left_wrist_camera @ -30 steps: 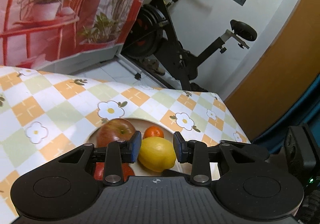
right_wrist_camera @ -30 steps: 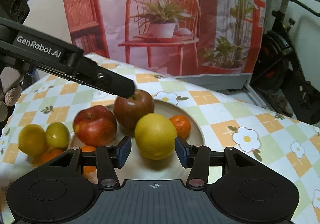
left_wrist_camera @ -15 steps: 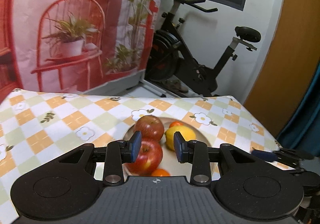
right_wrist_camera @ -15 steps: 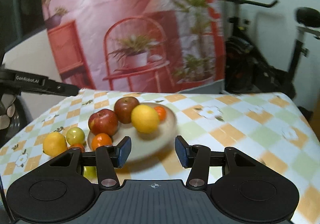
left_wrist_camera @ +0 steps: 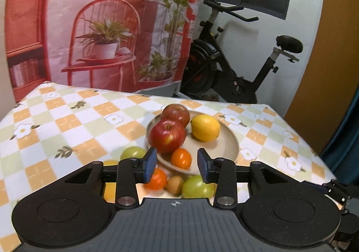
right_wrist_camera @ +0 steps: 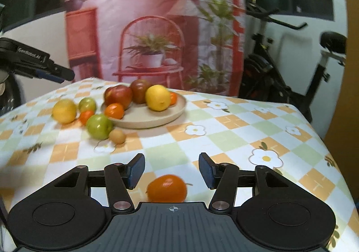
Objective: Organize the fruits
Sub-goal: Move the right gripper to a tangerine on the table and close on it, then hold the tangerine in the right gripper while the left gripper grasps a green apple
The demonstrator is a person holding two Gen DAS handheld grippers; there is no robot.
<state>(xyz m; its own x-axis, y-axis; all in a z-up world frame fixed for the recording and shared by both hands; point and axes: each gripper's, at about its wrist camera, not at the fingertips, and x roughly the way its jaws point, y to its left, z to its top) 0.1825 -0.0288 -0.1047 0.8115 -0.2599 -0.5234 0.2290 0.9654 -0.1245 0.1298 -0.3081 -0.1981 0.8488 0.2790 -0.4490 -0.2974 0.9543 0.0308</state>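
A beige plate (left_wrist_camera: 226,139) (right_wrist_camera: 143,120) holds two red apples (left_wrist_camera: 167,136), a lemon (left_wrist_camera: 205,127) and a small orange (left_wrist_camera: 181,158). Loose fruit lies beside it on the cloth: a green apple (right_wrist_camera: 99,126), a small brown fruit (right_wrist_camera: 117,136), an orange (right_wrist_camera: 86,116), a yellow fruit (right_wrist_camera: 64,110) and a green one (right_wrist_camera: 87,105). My left gripper (left_wrist_camera: 177,165) hovers before the plate, jaws opening, nothing between them. My right gripper (right_wrist_camera: 171,171) is further back, jaws opening. An orange fruit (right_wrist_camera: 167,188) lies on the cloth under the gap, untouched by the pads.
The checked tablecloth (right_wrist_camera: 246,130) runs to a table edge at the right. An exercise bike (left_wrist_camera: 235,67) and a printed backdrop (left_wrist_camera: 101,27) stand behind the table. The left gripper's finger (right_wrist_camera: 56,72) shows at the left of the right wrist view.
Both grippers have drawn back from the plate, so it looks smaller and farther. Both pairs of jaws stand wider. The loose fruit and the orange fruit under the right jaws have come into view.
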